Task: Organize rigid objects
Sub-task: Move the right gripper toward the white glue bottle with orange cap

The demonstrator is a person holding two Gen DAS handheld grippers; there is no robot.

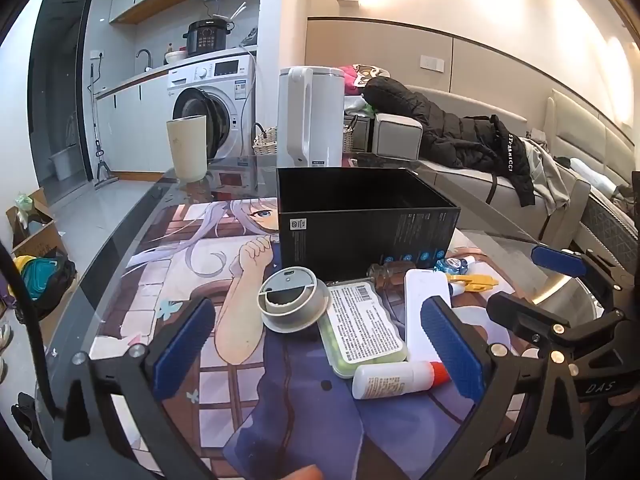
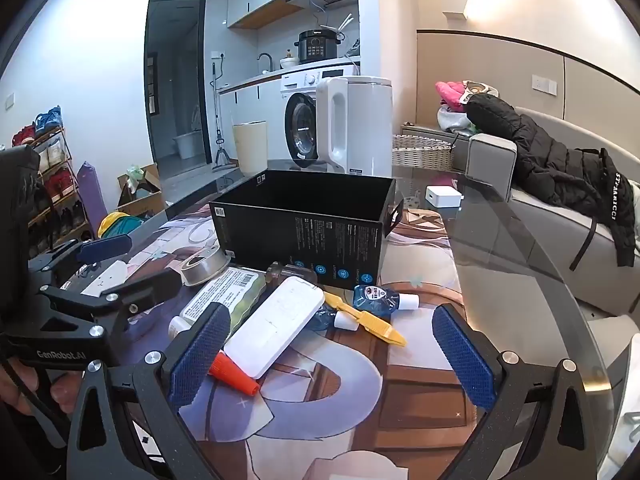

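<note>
An open black box (image 1: pixel 360 216) (image 2: pixel 304 216) stands on the glass table's picture mat. In front of it lie a grey round lid (image 1: pixel 294 300), a green case with a white label (image 1: pixel 364 328), a white glue bottle (image 1: pixel 396 380) with a red cap (image 2: pixel 236 374), a flat white device (image 2: pixel 280 320), a yellow tool (image 2: pixel 368 320) and small blue bottles (image 2: pixel 376 296). My left gripper (image 1: pixel 319 308) hovers open just short of the lid and case. My right gripper (image 2: pixel 331 314) hovers open before the white device and yellow tool. Neither holds anything.
A white kettle (image 1: pixel 310 116) and a cream cup (image 1: pixel 188 148) stand behind the box. A white charger (image 2: pixel 442 196) lies at the back right. The table's curved glass edge (image 2: pixel 532 248) runs along the right, with a sofa and black jacket (image 2: pixel 560 168) beyond.
</note>
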